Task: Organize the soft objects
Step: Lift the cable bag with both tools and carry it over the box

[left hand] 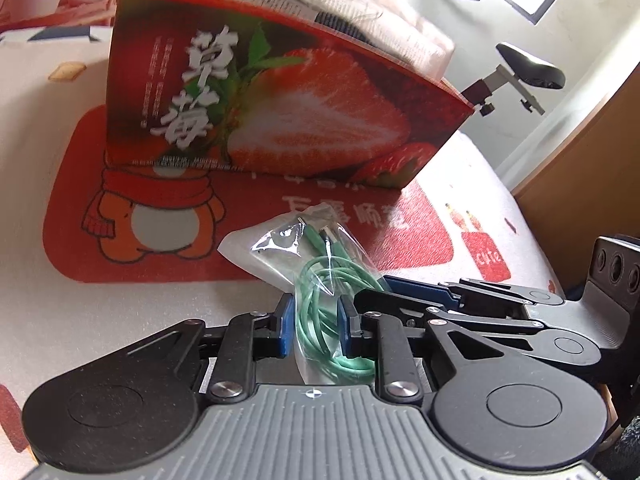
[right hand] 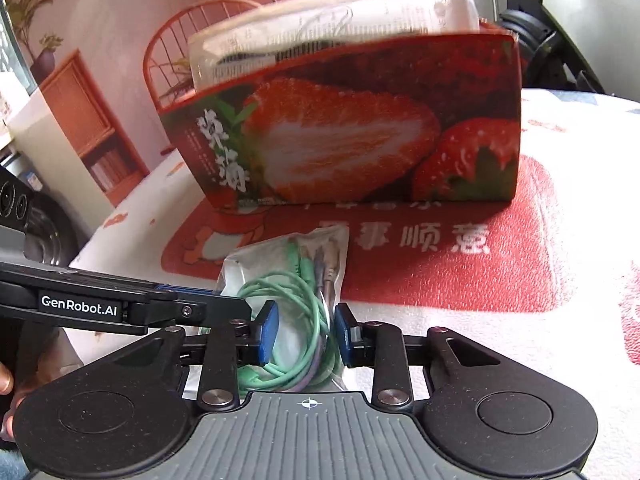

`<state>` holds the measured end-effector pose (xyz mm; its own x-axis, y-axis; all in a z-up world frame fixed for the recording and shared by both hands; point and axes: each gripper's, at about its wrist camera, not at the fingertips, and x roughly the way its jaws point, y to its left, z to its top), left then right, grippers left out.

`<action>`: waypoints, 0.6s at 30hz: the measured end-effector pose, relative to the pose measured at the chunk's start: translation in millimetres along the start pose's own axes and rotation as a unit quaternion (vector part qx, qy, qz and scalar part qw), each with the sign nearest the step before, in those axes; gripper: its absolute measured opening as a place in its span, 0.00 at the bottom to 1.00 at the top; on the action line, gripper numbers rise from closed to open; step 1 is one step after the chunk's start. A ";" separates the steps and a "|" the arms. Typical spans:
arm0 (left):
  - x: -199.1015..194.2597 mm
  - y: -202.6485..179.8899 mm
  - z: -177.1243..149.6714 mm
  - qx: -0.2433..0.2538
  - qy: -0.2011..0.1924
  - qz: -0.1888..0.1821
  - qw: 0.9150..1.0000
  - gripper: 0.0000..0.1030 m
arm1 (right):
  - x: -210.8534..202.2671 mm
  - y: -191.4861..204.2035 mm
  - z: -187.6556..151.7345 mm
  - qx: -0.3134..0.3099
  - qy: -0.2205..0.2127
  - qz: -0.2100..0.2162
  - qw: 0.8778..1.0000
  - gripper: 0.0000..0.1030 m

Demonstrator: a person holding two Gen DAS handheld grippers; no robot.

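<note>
A clear plastic bag with a coiled green cable (left hand: 320, 276) (right hand: 292, 292) lies on the table in front of a red strawberry-print box (left hand: 280, 108) (right hand: 352, 128). The box holds white plastic-wrapped packs (left hand: 360, 12) (right hand: 332, 20) that stick out of its top. My left gripper (left hand: 318, 326) has its blue pads on either side of the bag, closed against it. My right gripper (right hand: 306, 330) also has its pads on either side of the same bag. The right gripper shows at the right of the left wrist view (left hand: 480, 300); the left gripper shows at the left of the right wrist view (right hand: 120, 308).
A red cartoon mat (left hand: 180, 240) (right hand: 440, 264) lies under the box on a white patterned tablecloth (left hand: 40, 320) (right hand: 580, 320). A wooden panel (left hand: 592, 160) stands to the right of the table; a red chair (right hand: 192, 36) and a wooden shelf (right hand: 84, 120) stand behind it.
</note>
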<state>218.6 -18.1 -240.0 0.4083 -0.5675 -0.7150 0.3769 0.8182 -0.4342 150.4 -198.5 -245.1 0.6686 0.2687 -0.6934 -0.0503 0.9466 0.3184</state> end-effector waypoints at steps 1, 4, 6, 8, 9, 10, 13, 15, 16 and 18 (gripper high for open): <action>-2.1 -0.8 0.6 0.002 -0.005 -0.001 1.000 0.23 | -2.7 0.2 1.2 0.001 -0.007 0.000 1.000 0.25; -10.4 -5.2 3.6 0.009 -0.025 -0.005 1.000 0.23 | -11.6 1.8 5.9 -0.003 -0.029 -0.001 1.000 0.24; -17.7 -9.0 6.7 0.015 -0.042 -0.007 0.999 0.23 | -18.0 5.4 10.3 -0.014 -0.045 -0.003 0.999 0.24; -25.5 -12.5 11.0 0.022 -0.060 -0.007 0.998 0.23 | -24.8 9.6 15.8 -0.028 -0.060 -0.004 0.998 0.24; -29.4 -14.6 13.7 0.027 -0.069 -0.007 0.997 0.23 | -28.5 11.1 19.0 -0.035 -0.068 -0.005 0.997 0.24; -33.5 -17.0 16.8 0.034 -0.078 -0.006 0.996 0.23 | -31.9 13.2 22.7 -0.042 -0.076 -0.006 0.996 0.24; -45.7 -25.1 28.1 0.053 -0.106 -0.006 0.993 0.23 | -42.3 17.2 37.2 -0.053 -0.102 -0.005 0.993 0.24; -52.8 -30.6 37.7 0.064 -0.123 -0.005 0.990 0.23 | -48.1 19.1 48.3 -0.059 -0.118 -0.005 0.991 0.24; -55.4 -32.7 43.0 0.068 -0.131 -0.006 0.989 0.23 | -50.3 19.7 53.7 -0.063 -0.125 -0.005 0.990 0.24; -59.9 -37.0 53.5 0.071 -0.142 -0.007 0.987 0.23 | -53.3 20.3 66.6 -0.072 -0.136 -0.004 0.988 0.24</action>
<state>224.7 -19.4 -151.8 0.6115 -0.5980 -0.5181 0.4884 0.8005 -0.3474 163.2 -205.4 -158.6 0.8429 0.2221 -0.4900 -0.1361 0.9692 0.2051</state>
